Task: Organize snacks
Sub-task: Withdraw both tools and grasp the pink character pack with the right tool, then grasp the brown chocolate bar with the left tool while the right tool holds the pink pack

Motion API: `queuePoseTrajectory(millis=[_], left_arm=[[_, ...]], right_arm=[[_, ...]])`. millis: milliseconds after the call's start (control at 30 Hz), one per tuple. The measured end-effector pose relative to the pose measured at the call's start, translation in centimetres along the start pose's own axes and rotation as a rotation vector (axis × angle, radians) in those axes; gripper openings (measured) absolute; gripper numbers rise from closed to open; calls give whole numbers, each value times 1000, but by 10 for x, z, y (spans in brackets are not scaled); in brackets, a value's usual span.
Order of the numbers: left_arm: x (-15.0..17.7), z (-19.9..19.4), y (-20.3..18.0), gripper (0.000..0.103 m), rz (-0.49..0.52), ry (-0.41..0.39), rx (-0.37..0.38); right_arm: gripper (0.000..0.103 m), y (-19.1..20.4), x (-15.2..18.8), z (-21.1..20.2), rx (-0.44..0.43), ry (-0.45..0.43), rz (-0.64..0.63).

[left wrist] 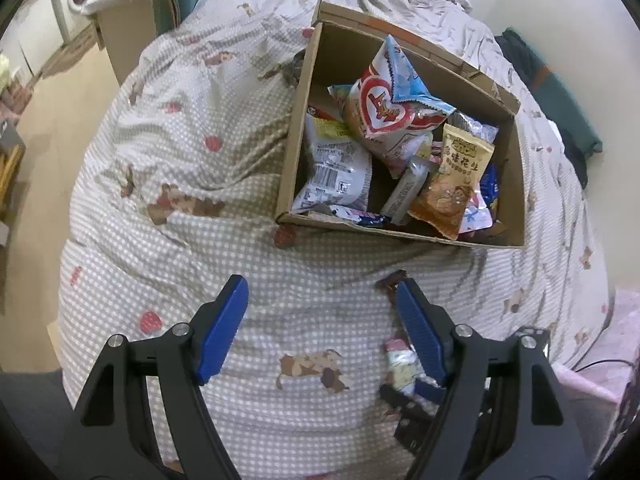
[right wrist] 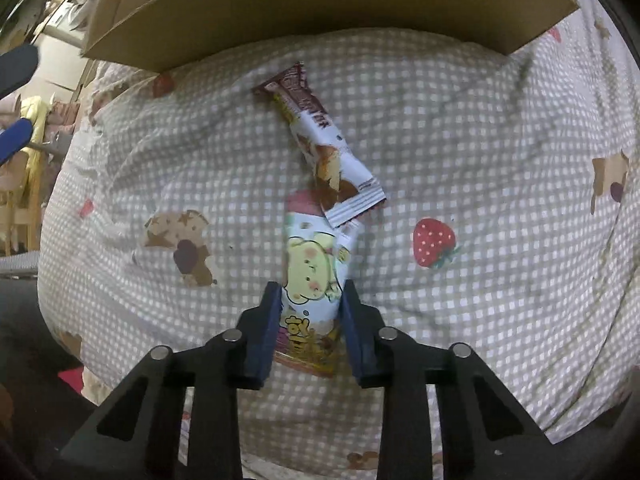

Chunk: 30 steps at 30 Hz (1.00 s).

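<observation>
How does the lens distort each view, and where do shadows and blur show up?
Left wrist view: fisheye bulges the checked bedspread and skews the cardboard box; corners vignette black, background soft. Right wrist view: the same bulge; the box shades the cloth beneath, the bear snack packet is sharp, edges blurred.

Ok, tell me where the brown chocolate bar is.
In the right wrist view the brown chocolate bar lies on the checked quilt, between the cardboard box and the bear snack pack.
</observation>
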<state>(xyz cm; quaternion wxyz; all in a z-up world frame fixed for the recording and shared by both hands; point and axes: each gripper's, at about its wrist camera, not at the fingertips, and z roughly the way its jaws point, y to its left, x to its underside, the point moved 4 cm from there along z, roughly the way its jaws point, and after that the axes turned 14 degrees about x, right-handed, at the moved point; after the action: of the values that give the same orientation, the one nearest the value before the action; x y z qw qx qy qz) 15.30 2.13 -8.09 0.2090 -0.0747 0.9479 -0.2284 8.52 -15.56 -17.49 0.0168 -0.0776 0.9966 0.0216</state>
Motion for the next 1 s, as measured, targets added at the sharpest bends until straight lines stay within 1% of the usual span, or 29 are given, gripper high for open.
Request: queuePoseTrajectory(millis=[67, 133, 200, 300, 433, 533, 667, 833, 900, 1000], left_arm=[[-2, -2, 1, 74, -23, -3, 21], [-3, -4, 0, 74, -31, -8, 31], [-5, -5, -1, 74, -30, -13, 29], [-4, -4, -1, 74, -23, -10, 20], [3, 2, 0, 74, -23, 5, 16], [11, 13, -4, 74, -8, 30, 3], [25, 36, -13, 74, 22, 77, -31], [38, 73, -27, 74, 44, 162, -68], [41, 86, -32, 73, 31, 194, -67], [40, 104, -41, 73, 3, 201, -79]], right_arm=[[29, 11, 10, -8, -87, 10, -15], [29, 22, 18, -20, -120, -15, -57], [29, 26, 20, -36, -112, -63, -80], [29, 15, 17, -56, -67, -124, -65], [29, -18, 0, -77, -15, -198, -8], [29, -43, -9, -91, 29, -271, 44], [29, -75, -24, -97, 6, -338, 162], [29, -96, -26, -105, -32, -381, 252], [29, -104, -29, -112, -28, -397, 262], [29, -110, -29, -111, -33, -397, 292]])
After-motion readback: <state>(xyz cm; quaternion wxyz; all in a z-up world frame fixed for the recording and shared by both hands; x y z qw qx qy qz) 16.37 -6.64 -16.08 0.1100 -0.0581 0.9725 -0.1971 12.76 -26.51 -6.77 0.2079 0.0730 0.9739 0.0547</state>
